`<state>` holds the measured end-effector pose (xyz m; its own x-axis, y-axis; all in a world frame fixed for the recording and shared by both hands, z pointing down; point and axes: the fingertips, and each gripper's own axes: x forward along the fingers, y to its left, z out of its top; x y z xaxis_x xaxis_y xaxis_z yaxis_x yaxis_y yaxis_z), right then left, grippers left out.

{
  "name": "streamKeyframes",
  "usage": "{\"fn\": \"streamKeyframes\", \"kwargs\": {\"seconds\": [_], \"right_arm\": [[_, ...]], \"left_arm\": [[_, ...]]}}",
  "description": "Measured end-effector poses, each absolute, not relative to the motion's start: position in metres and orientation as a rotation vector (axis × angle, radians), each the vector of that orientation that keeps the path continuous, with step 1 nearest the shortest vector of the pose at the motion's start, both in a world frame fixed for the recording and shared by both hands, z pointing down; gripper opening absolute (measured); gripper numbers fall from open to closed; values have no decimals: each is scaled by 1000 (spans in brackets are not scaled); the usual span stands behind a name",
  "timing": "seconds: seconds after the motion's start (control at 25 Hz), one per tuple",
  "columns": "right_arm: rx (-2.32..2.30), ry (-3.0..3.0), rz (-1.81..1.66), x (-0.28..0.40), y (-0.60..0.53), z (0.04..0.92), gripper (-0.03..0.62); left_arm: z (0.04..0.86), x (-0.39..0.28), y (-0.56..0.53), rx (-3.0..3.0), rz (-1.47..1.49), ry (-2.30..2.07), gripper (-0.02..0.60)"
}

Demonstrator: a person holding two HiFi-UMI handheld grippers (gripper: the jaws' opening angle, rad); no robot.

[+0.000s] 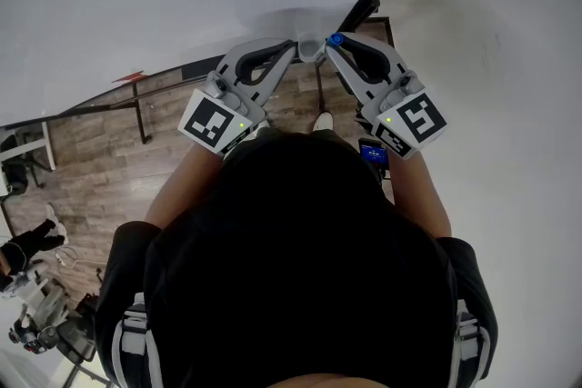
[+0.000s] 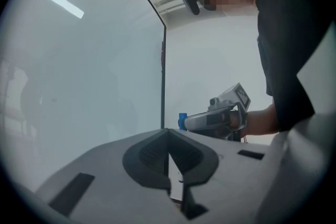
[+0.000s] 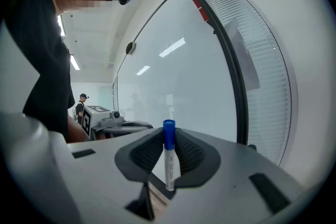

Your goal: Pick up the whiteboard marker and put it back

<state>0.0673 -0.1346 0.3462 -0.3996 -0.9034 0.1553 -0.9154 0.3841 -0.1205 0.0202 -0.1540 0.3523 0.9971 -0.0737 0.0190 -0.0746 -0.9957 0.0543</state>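
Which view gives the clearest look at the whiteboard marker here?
The right gripper view: the whiteboard marker stands upright, clamped in the right tool, blue cap and white barrel visible. The head view and left gripper view show only its blue cap.

Wood-plank floor (image 1: 100,168), brown, seen steeply from above. A black metal frame post (image 1: 142,114) stands on it by the board. White shoe tips (image 1: 323,120) rest near the board's foot. Far left are a white furniture leg (image 1: 45,148) and another person's shoe (image 1: 50,215).
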Motion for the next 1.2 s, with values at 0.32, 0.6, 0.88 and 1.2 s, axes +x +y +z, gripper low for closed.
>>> {"fn": "streamKeyframes", "kwargs": {"seconds": [0.32, 0.6, 0.88, 1.2], "right_arm": [[1684, -2548, 275, 69, -135, 347, 63], [1715, -2509, 283, 76, -143, 360, 63], [1697, -2480, 282, 77, -149, 380, 63], [1665, -2431, 318, 74, -161, 412, 63]], "left_arm": [[354, 21, -155, 3084, 25, -127, 3], [360, 18, -161, 3091, 44, -175, 3], [369, 17, -162, 3082, 21, -187, 3], [378, 16, -166, 3086, 28, -205, 3]]}}
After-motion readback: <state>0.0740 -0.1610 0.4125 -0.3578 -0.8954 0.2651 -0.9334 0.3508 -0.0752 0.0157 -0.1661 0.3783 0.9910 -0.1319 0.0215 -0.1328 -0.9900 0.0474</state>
